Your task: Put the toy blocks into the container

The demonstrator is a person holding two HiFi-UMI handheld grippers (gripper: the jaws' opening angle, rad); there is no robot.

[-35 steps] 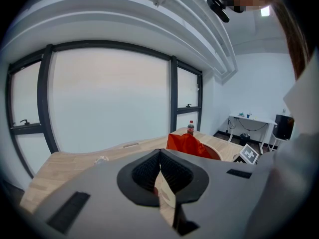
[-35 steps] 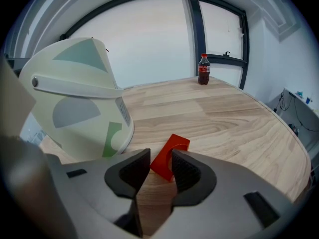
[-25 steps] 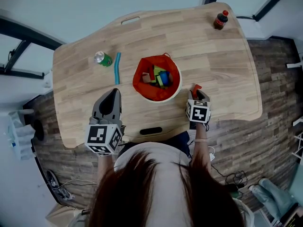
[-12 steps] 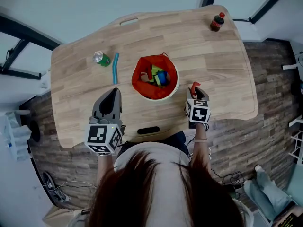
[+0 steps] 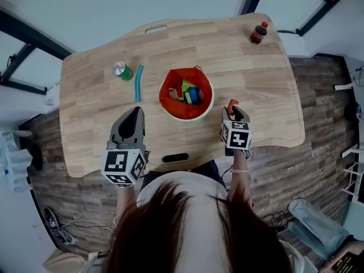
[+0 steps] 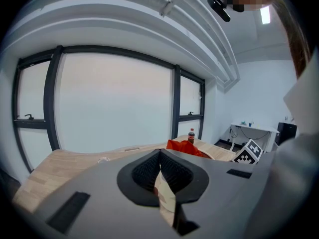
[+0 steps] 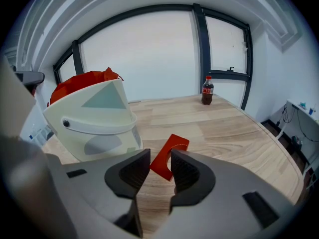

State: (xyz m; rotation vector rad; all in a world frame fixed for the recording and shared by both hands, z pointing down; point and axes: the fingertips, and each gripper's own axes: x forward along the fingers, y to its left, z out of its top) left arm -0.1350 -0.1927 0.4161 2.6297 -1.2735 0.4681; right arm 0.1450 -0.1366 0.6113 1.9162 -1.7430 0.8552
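On the left side of the wooden table (image 5: 91, 129) a green can (image 5: 121, 70) lies on its side, and a thin blue stick (image 5: 138, 83) lies just beside it. Near the front edge, the left gripper (image 5: 135, 111) points across the table. Its two jaws are pressed together at the tips with nothing between them. In the middle of the table stands the container (image 5: 187, 118), a white bucket with a red bag (image 5: 169, 95) inside it. Some toy blocks (image 5: 190, 91) are already in there: green, blue and yellow ones. Just to the right of the bucket is the right gripper (image 5: 232, 109). In the right gripper view its jaws hold a red block (image 7: 174, 146) between them. The block is flat and tilted, and one end sticks out past the jaws. The white bucket (image 7: 94, 128) is close by on its left side. Far back at the right corner of the table stands a small dark bottle (image 5: 257, 33) with a red cap.
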